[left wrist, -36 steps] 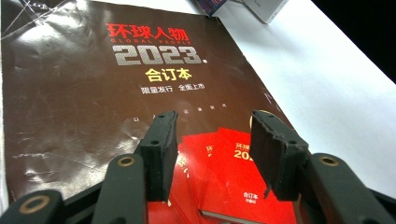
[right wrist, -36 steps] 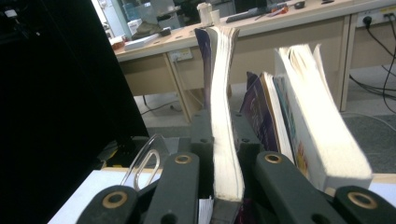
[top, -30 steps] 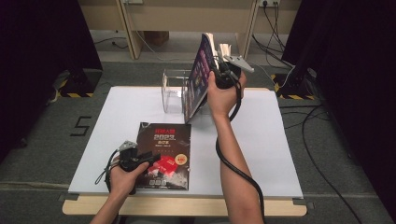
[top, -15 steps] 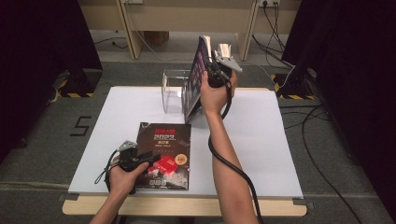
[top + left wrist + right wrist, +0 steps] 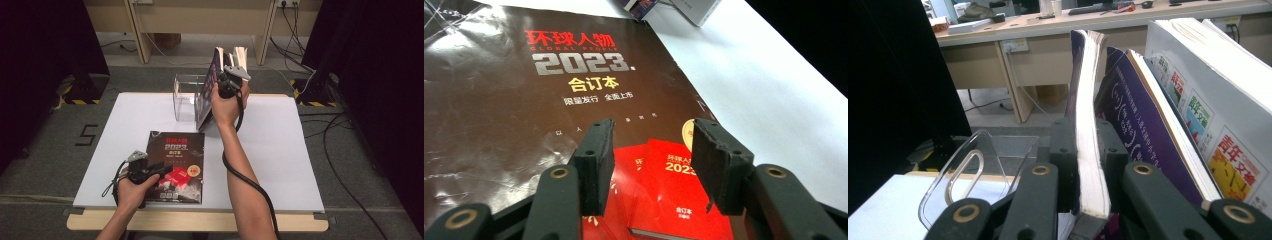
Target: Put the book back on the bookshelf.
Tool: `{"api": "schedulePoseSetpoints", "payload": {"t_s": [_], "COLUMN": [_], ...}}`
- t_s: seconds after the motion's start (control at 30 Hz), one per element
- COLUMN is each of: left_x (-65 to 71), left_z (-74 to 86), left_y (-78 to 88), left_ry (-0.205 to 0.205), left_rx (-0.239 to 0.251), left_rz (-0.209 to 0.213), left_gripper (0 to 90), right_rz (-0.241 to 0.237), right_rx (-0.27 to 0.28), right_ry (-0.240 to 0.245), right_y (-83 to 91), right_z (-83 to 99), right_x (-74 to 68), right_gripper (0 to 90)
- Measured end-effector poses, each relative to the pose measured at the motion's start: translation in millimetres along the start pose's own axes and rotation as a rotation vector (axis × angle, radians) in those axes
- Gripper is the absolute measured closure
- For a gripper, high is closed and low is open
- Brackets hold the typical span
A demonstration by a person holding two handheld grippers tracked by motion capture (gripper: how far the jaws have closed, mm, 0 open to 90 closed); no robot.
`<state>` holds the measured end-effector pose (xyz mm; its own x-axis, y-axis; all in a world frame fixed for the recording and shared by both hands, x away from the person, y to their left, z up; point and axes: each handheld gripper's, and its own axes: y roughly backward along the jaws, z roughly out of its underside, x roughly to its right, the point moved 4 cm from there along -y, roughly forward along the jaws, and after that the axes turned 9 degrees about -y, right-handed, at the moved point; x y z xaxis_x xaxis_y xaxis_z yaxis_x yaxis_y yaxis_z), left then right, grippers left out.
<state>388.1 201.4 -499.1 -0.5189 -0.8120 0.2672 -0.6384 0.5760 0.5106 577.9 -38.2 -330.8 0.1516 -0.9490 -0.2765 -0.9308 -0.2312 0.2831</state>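
Observation:
A dark magazine [image 5: 175, 160] with "2023" and red booklets printed on its cover lies flat at the table's near left, also seen close up as the magazine cover [image 5: 524, 100]. My left gripper [image 5: 157, 172] rests at its near edge, and in the left gripper view the left gripper [image 5: 653, 165] stands open over the cover with nothing between the pads. My right gripper [image 5: 227, 82] holds a thin magazine [image 5: 1088, 125] upright by its edge at the clear stand [image 5: 185, 97]. In the right gripper view the right gripper [image 5: 1087, 165] has its jaws on both sides of that magazine; they have just been opening slightly, and the pads still touch it.
A purple magazine [image 5: 1143, 135] and a white one [image 5: 1218, 115] lean upright just right of the held one. The stand's clear divider [image 5: 973, 175] is to its left. The white tabletop [image 5: 280, 150] has free room at the right. Cables and desk legs lie beyond the far edge.
My right hand has come down and slightly left with the upright magazine, closer to the clear stand. The left hand and the flat magazine have not moved.

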Motion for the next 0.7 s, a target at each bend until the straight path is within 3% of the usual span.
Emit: {"api": "schedulePoseSetpoints", "payload": {"t_s": [0.27,0.5,0.7], "left_x": [2.1,2.1,3.4], "left_z": [0.3,0.0,0.6], "left_y": [-0.7,-1.1,-2.6], "left_ry": [0.003,-0.002,-0.003], "left_rx": [-0.001,-0.003,-0.003], "left_rz": [0.003,0.0,0.0], "left_gripper": [50.8,50.8,50.6], "right_rz": [0.031,0.025,0.008], "right_rx": [-0.045,-0.038,-0.045], "right_ry": [0.066,0.053,0.051], "right_y": [2.9,16.1,31.8], "right_z": [-2.0,-6.8,-6.1], "right_x": [-3.4,2.2,7.2], "right_gripper": [73.6,65.4,63.6]}}
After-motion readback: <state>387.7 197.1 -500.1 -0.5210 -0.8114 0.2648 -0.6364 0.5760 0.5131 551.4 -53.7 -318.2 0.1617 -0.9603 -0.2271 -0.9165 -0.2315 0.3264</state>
